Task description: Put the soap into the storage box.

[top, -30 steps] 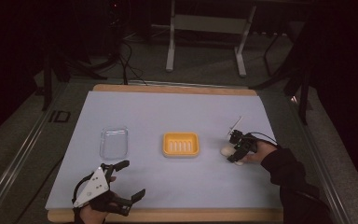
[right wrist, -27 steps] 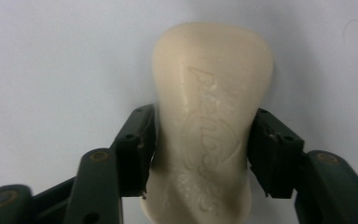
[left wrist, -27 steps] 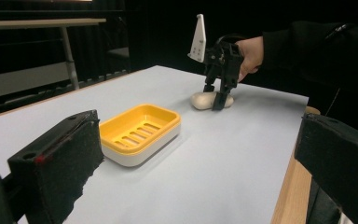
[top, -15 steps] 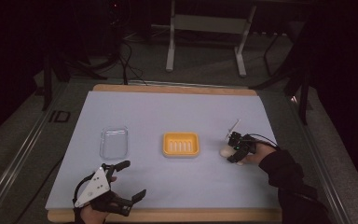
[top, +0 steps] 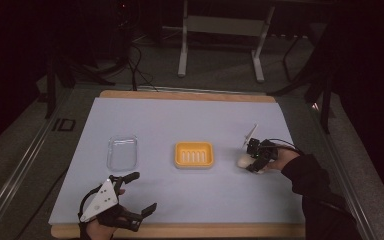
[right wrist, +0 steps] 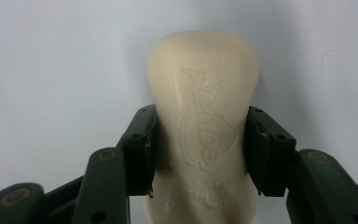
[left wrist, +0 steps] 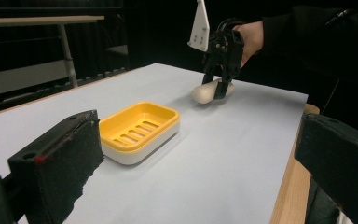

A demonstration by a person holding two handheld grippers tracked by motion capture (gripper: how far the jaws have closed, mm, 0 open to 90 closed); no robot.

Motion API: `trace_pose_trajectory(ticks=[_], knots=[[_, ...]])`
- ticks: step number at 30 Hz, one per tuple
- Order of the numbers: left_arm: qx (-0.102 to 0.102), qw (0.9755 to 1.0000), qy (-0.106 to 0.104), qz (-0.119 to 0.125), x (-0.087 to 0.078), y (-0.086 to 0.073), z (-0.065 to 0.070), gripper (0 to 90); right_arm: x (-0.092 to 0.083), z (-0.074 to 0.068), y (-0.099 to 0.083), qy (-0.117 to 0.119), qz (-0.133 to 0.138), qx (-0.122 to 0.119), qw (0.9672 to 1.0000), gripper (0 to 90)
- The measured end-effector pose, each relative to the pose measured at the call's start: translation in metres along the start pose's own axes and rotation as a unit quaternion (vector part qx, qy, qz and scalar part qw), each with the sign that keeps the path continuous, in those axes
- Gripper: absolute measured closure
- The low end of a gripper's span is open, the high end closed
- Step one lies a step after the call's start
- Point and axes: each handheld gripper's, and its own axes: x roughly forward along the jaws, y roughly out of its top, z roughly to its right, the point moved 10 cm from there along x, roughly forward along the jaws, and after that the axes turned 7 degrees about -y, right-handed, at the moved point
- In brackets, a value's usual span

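Right gripper (right wrist: 200,154) clamps soap bar (right wrist: 204,116), hiding its sides.

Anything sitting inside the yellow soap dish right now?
Nothing: the yellow soap dish shows only its bare slotted floor. The soap bar is off to its side, clamped in the right gripper. Under the slots is hidden.

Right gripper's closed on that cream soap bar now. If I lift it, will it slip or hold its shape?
The soap bar looks rigid: both pads press its sides without denting it, so it should keep its shape. Its smooth, glossy, rounded surface suggests it may slip or twist in the right gripper. The jaws sit at its narrower waist, which probably helps.
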Motion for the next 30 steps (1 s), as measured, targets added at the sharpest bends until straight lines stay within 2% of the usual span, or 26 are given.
trace_pose_trajectory(ticks=[7, 17, 27, 30], knots=[[0.000, 1.0000, -0.001, 0.000, 0.000, 0.000, 0.000, 1.1, -0.016, -0.001, 0.004, 0.004, 0.007, -0.030, 0.9995, 49.6], [0.000, 1.0000, -0.002, -0.003, 0.001, -0.001, 0.000, 1.1, -0.034, -0.002, 0.015, 0.009, 0.022, -0.046, 0.9987, 49.7], [0.000, 1.0000, -0.001, -0.003, 0.001, -0.001, 0.000, 1.1, -0.049, -0.004, 0.030, 0.004, 0.034, -0.083, 0.9960, 49.6], [0.001, 1.0000, 0.000, -0.004, 0.001, -0.001, 0.000, 1.1, -0.055, -0.007, 0.036, 0.010, 0.040, -0.090, 0.9951, 49.6]])
